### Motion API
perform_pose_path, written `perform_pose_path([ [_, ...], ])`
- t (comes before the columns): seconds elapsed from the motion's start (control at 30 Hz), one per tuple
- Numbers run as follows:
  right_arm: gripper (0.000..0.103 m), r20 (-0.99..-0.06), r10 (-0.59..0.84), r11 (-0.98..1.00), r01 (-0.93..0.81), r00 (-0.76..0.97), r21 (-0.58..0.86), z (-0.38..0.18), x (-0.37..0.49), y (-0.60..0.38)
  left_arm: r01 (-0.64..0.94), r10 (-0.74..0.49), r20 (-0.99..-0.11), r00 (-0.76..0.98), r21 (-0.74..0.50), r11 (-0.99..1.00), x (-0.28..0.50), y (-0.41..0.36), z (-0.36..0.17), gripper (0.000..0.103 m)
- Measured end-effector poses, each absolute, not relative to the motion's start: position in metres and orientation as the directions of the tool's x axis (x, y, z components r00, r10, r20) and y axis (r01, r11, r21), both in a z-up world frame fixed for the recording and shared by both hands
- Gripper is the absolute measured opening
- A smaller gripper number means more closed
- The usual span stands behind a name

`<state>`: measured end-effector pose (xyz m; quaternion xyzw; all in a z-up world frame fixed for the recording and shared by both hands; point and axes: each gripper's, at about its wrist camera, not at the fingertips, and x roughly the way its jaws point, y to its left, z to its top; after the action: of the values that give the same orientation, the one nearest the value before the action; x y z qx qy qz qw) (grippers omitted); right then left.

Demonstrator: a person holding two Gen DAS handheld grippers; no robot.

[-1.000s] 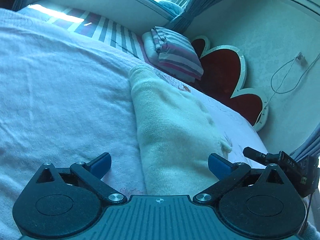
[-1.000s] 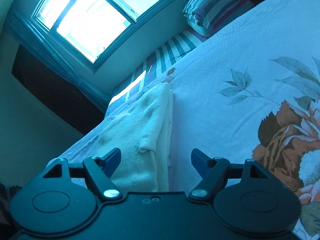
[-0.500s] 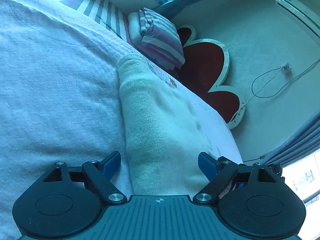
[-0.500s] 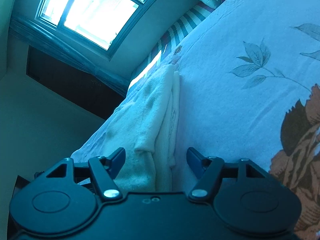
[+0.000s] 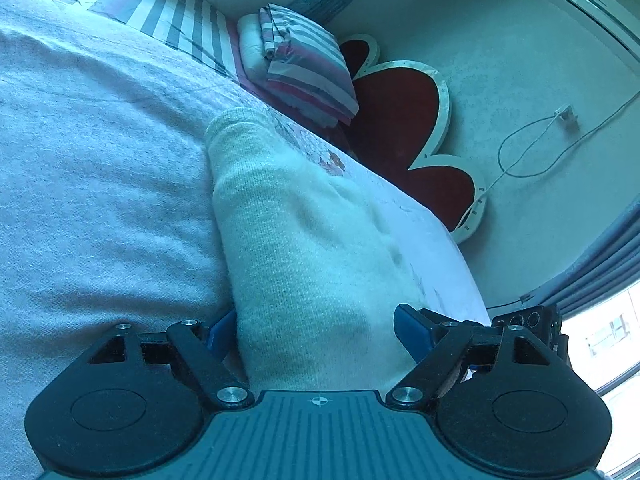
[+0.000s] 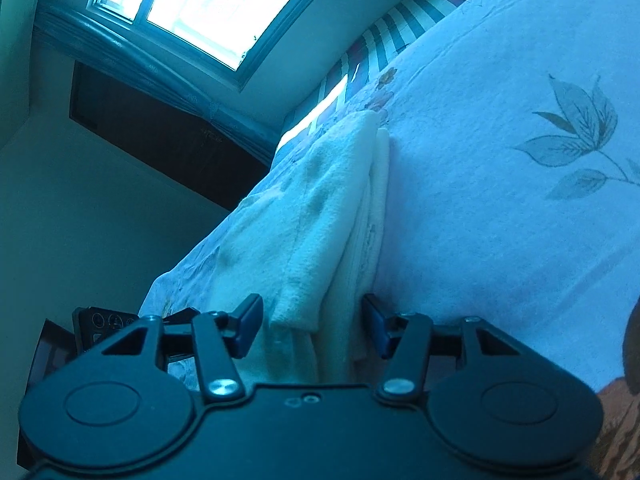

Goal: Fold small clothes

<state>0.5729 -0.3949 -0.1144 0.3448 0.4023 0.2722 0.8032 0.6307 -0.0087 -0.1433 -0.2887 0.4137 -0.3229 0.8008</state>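
Now both hand-held grippers closing astride cream knit garment [image 5: 304, 248] on bedspread [image 5: 100, 184].

- Cream knit garment [image 5: 304, 248] between the blue fingers [image 5: 408, 330].
- Pale bedspread [image 6: 500, 152] with brown leaf print, right of the fingers.
- Striped pillow [image 5: 308, 72] and red heart-shaped headboard [image 5: 400, 120] beyond the fingers.

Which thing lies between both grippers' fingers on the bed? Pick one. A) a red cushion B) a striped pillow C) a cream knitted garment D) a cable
C: the cream knitted garment runs between the left gripper fingers, and its layered edge sits between the right gripper fingers.
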Motion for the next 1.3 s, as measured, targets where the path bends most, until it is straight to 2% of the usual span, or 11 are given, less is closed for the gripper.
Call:
perform_pose_path([
  [0.27,0.052,-0.457,0.729,0.616,-0.197,0.510,0.763,-0.114,0.576,-0.393,0.308,-0.764,-0.478,0.434,-0.718,0.624,0.633,-0.011,-0.141,0.078],
  [0.43,0.049,-0.450,0.740,0.606,-0.206,0.501,0.768,-0.115,0.581,-0.392,0.301,-0.757,-0.479,0.444,-0.717,0.629,0.634,-0.010,-0.143,0.066],
  [0.57,0.046,-0.463,0.735,0.622,-0.220,0.495,0.752,-0.114,0.583,-0.388,0.319,-0.744,-0.491,0.453,-0.691,0.649,0.632,-0.014,-0.142,0.066],
  [0.73,0.036,-0.476,0.710,0.655,-0.240,0.519,0.716,-0.111,0.578,-0.381,0.310,-0.703,-0.512,0.493,-0.651,0.692,0.628,-0.020,-0.140,0.045],
  [1.0,0.032,-0.493,0.665,0.707,-0.260,0.561,0.658,-0.097,0.566,-0.371,0.336,-0.672,-0.503,0.544,-0.603,0.724,0.619,-0.024,-0.128,0.039],
  [1.3,0.031,-0.467,0.654,0.728,-0.326,0.596,0.603,-0.049,0.545,-0.337,0.375,-0.680,-0.463,0.569,-0.590,0.716,0.604,0.011,-0.087,0.037],
])
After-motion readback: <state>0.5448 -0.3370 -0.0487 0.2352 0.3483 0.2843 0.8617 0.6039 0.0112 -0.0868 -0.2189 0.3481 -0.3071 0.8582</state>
